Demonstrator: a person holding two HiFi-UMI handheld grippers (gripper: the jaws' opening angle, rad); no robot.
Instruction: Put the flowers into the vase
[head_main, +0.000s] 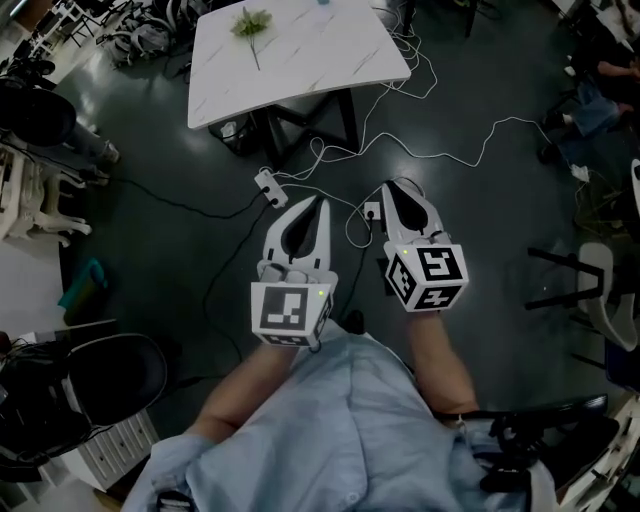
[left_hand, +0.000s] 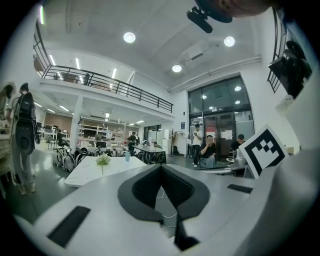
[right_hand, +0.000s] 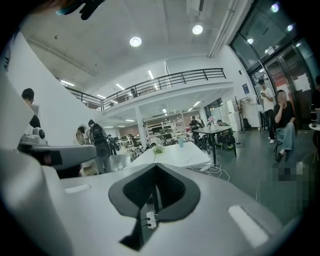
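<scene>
While both grippers are held out over the dark floor (head_main: 180, 250), nothing is gripped: the left gripper (head_main: 321, 203) is seen with its jaws closed tip to tip and empty, and the right gripper (head_main: 391, 188) likewise. Ahead of them, cables (head_main: 445, 157) and a power strip (head_main: 270, 186) are strewn on the floor; these and the dark base (head_main: 347, 118) of the table (head_main: 330, 60) must be stepped round. On the white table the flower (head_main: 251, 24) is laid flat, well apart from the grippers, stem toward the near edge. It is judged light, soft and easily crushed, so the stem is best pinched gently at mid-length, never the head. Beyond it, what is taken for a small pale-blue vase (left_hand: 126, 156) is seen.
</scene>
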